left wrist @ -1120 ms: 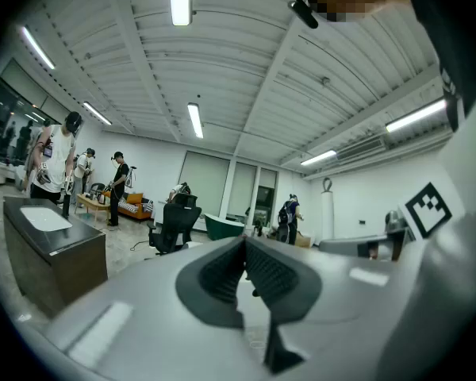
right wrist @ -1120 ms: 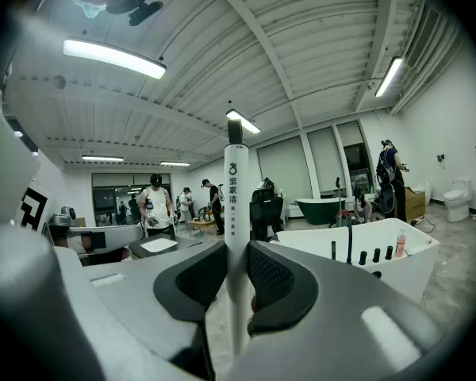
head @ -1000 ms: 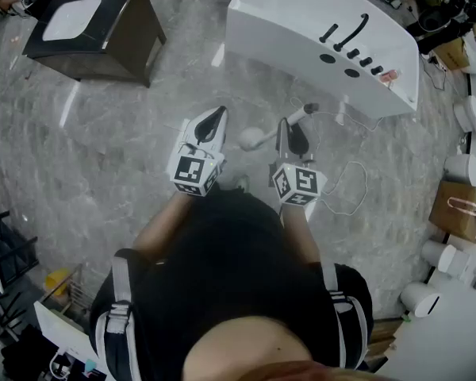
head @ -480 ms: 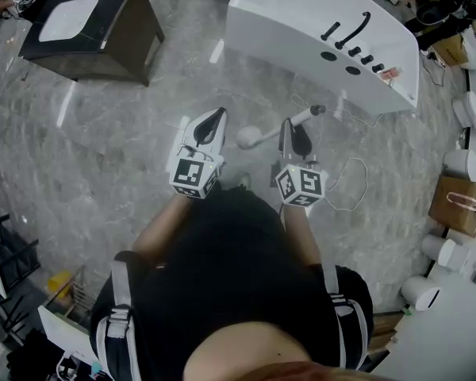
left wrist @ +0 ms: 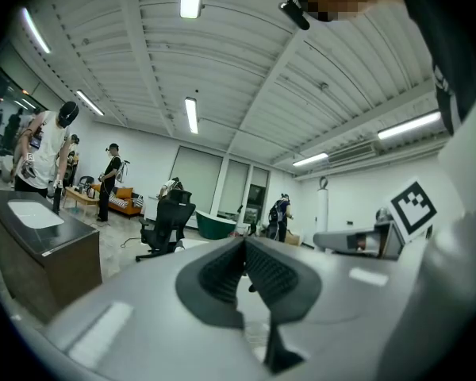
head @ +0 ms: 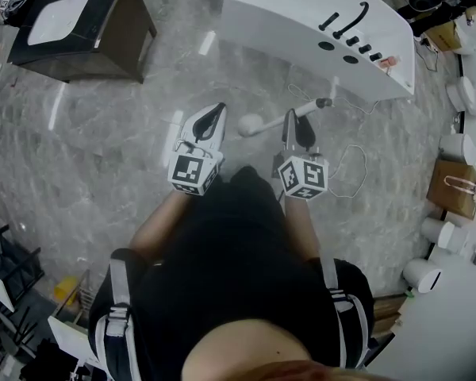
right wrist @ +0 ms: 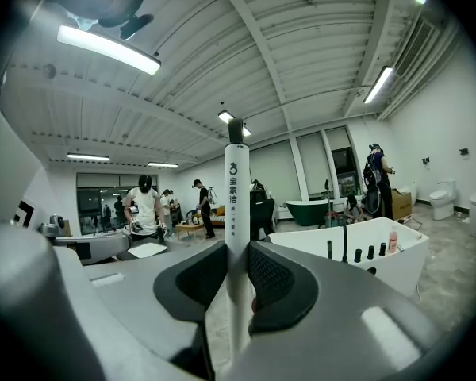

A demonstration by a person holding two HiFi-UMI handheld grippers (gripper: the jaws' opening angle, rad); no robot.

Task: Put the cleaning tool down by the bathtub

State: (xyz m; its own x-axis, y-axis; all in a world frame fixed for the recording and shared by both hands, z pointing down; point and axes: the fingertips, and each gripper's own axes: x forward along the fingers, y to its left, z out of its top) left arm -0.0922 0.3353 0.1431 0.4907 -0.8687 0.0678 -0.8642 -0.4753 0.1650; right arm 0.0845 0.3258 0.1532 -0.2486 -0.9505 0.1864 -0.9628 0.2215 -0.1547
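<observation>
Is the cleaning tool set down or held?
Held, not down: the right gripper is shut on the cleaning tool, pads pressing its white handle.

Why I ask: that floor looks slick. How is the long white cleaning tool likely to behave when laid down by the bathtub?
Probably stiff: the cleaning tool juts straight out of the right gripper without sagging. Its slim round handle may roll on the glossy floor. The ball-shaped head likely weights that end, so it could tip headfirst.
</observation>
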